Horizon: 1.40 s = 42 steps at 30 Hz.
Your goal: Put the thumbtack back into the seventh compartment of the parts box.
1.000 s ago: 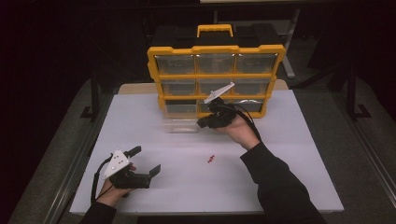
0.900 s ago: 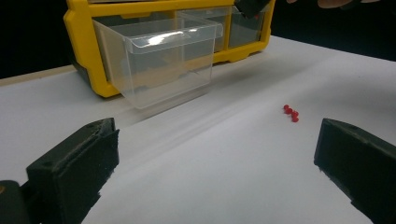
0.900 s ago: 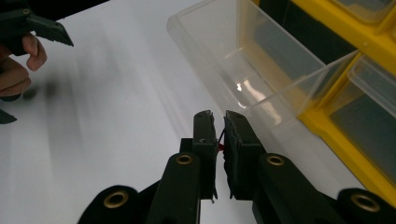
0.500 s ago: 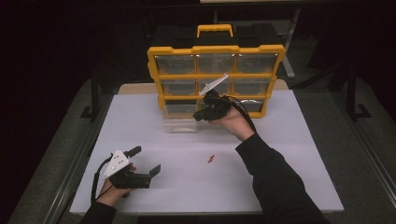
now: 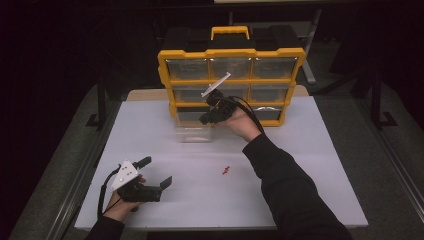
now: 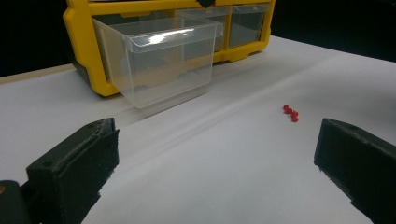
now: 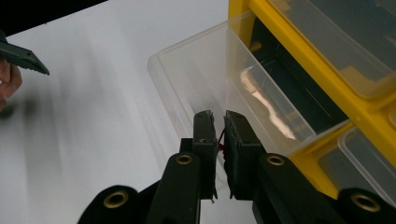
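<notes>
At the organizer's bottom-left slot: my right gripper (image 5: 209,118) hovers over the pulled-out clear drawer (image 5: 193,134).
Organizer: yellow organizer (image 5: 231,55) stands upright at the table's far edge, my landmark.
Right claw: pressed nearly together, pinching a tiny red piece (image 7: 221,146), I think; hard to make out.
Left gripper (image 5: 152,175): well in front of the organizer, resting low, claw spread wide, nothing in it.
Red beads (image 5: 226,170): on the white table (image 5: 310,165), in front of the organizer, between my two grippers.
</notes>
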{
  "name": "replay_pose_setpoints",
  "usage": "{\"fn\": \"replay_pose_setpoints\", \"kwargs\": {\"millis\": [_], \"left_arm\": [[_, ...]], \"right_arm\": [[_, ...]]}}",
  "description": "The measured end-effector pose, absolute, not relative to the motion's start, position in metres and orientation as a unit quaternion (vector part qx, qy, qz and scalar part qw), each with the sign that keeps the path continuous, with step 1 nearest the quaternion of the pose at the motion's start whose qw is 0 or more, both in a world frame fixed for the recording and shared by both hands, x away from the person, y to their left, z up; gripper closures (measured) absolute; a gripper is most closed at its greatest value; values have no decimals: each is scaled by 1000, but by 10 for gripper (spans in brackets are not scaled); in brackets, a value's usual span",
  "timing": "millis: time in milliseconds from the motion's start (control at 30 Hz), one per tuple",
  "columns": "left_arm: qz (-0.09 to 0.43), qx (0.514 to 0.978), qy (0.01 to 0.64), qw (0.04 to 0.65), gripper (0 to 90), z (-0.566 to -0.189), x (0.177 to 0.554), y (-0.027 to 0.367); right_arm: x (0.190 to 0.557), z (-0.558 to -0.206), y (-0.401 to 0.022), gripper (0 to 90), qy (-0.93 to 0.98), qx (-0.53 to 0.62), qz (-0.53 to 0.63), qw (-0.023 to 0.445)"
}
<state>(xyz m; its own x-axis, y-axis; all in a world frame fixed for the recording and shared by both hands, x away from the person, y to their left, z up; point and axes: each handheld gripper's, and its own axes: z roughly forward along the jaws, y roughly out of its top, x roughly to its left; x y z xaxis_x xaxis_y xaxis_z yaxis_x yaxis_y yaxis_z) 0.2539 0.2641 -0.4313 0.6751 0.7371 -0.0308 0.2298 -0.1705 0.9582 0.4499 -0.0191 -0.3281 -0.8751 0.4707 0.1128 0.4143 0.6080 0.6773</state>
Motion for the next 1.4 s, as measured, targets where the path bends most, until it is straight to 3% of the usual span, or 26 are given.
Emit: {"fn": "replay_pose_setpoints", "kwargs": {"millis": [900, 1133, 1400], "left_arm": [[228, 731, 329, 552, 0, -432, 254, 264], [227, 731, 329, 553, 0, -432, 254, 264], [227, 731, 331, 552, 0, -432, 254, 264]], "right_arm": [[476, -354, -2, 822, 909, 244, 336, 30], [477, -353, -3, 749, 906, 246, 344, 36], [472, -344, -10, 878, 903, 242, 353, 32]]}}
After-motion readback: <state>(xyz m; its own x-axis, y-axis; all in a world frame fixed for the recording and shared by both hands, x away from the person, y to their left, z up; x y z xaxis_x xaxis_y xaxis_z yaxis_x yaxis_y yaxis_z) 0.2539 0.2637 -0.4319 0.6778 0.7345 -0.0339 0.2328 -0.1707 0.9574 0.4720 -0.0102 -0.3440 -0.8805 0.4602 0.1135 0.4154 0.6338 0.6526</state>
